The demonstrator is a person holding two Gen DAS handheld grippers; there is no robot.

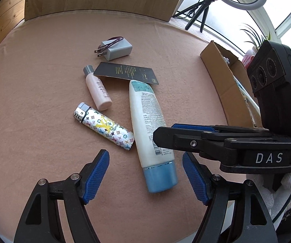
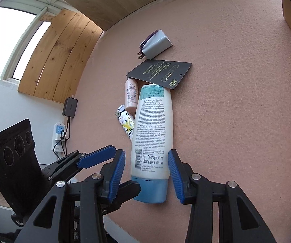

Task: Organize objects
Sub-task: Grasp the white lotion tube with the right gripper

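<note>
Tube (image 2: 152,141) label reads "Net. Contents 70 ml".

Card (image 2: 159,73) covers pink bottle's (image 2: 131,95) cap in right wrist view. Tube (image 2: 152,129) hides most of lighter (image 2: 126,122). Box (image 1: 229,85) contents partly hidden behind right gripper (image 1: 162,130). Tube print too small to read.

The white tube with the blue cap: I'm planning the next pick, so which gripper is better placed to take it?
Right. The right gripper already straddles the tube near its cap, jaws open. The left gripper sits off to the side.
</note>
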